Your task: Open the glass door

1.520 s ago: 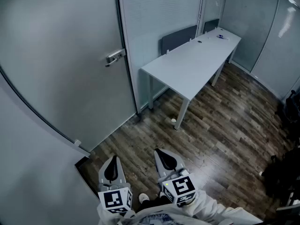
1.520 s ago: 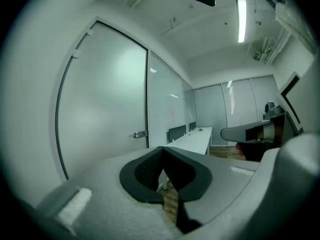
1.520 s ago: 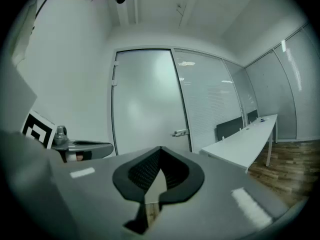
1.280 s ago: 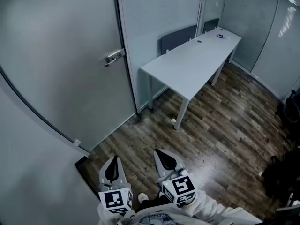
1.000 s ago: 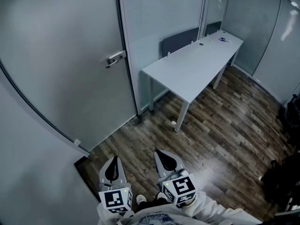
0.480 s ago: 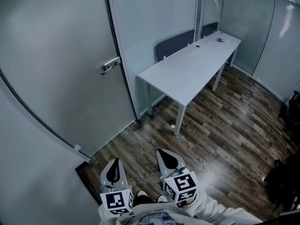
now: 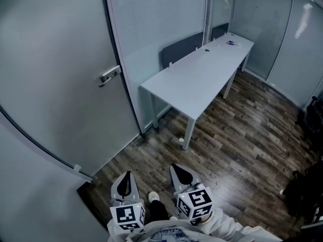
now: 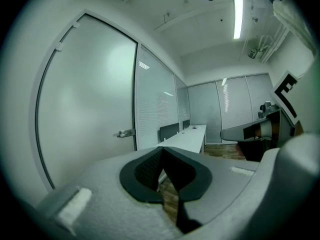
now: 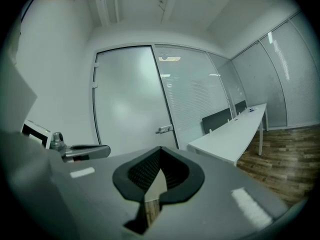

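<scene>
Handle [image 7: 109, 76] has drifted left, toward 10 o'clock. Left gripper [image 7: 126, 175], right gripper [image 7: 178, 168] closed, empty; open floor [image 7: 151, 150] reaches glass door [image 7: 55, 84].

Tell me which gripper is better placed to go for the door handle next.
Left, probably. The left gripper sits on the side of the glass door, nearer the door handle; the right gripper is further toward the white desk. Both are shut, empty and well short of the handle.
</scene>
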### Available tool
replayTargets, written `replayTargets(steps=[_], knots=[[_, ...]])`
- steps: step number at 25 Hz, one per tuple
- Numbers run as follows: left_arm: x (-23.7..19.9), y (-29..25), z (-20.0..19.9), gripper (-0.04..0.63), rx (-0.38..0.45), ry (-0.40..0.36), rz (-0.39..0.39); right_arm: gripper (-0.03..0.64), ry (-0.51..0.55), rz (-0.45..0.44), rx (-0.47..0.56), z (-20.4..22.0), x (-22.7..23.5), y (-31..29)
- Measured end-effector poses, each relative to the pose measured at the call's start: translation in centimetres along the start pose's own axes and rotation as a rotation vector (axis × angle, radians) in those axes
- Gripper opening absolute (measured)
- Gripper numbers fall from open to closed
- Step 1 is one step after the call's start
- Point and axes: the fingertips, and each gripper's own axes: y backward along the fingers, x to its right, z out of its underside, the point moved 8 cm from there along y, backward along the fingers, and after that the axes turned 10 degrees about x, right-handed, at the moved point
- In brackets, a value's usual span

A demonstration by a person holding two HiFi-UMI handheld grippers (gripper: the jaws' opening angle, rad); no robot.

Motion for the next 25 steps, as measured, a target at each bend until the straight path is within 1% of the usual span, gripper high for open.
replayTargets(steps=[5, 7, 11, 21, 25], knots=[[-1.8, -4.4, -0.5, 0.005, 0.025, -0.015, 0.016, 0.002, 0.006, 0.013, -0.008, -0.4, 1.0, -4.4], [-3.2, -6.0, -0.2, 0.005, 0.019, -0.01, 0.013, 0.003, 0.011, 0.009, -0.006, -0.5, 0.9, -6.5], [-6.6, -8.8, 0.8, 0.005, -0.012, 0.006, -0.007, 0.003, 0.009, -0.004, -0.023, -0.3, 0.3, -11.0], [-13.7, -14.6, 1.8, 0.005, -0.018, 0.03, -0.048, 0.003, 0.02, -0.037, -0.063, 0.1, -1.2, -20.5], [-16.4, -16.4, 1.7, 0.005, -0.013, 0.038, -0.058, 0.003, 0.039, -0.046, -0.066, -0.4, -2.1, -23.6]])
